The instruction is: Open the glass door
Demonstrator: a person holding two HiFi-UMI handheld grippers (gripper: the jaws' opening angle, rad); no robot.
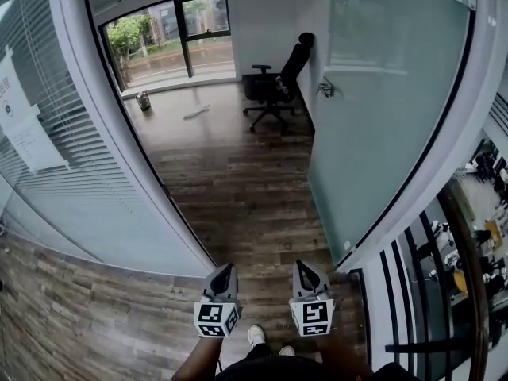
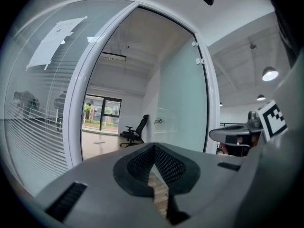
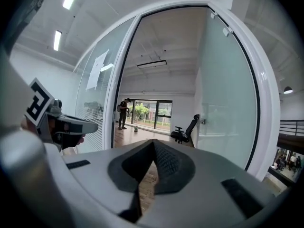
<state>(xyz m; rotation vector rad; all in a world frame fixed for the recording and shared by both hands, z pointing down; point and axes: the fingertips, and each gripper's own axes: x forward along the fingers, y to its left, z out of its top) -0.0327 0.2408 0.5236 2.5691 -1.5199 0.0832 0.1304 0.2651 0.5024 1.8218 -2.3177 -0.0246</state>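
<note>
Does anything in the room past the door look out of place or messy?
Only minor clutter: a pale scrap lies loose on the wooden floor, and a small container stands alone near the window. The office chair is upright, and the glass door stands open.

right gripper point(image 3: 153, 145) jaws together, nothing between them. glass door point(image 3: 228, 108) stands open on the right, handle point(image 3: 203, 121) visible. office chair point(image 3: 186, 131) just beside it inside the room, person point(image 3: 123, 112) far back by the window point(image 3: 153, 114), left gripper point(image 3: 90, 126) at left edge
</note>
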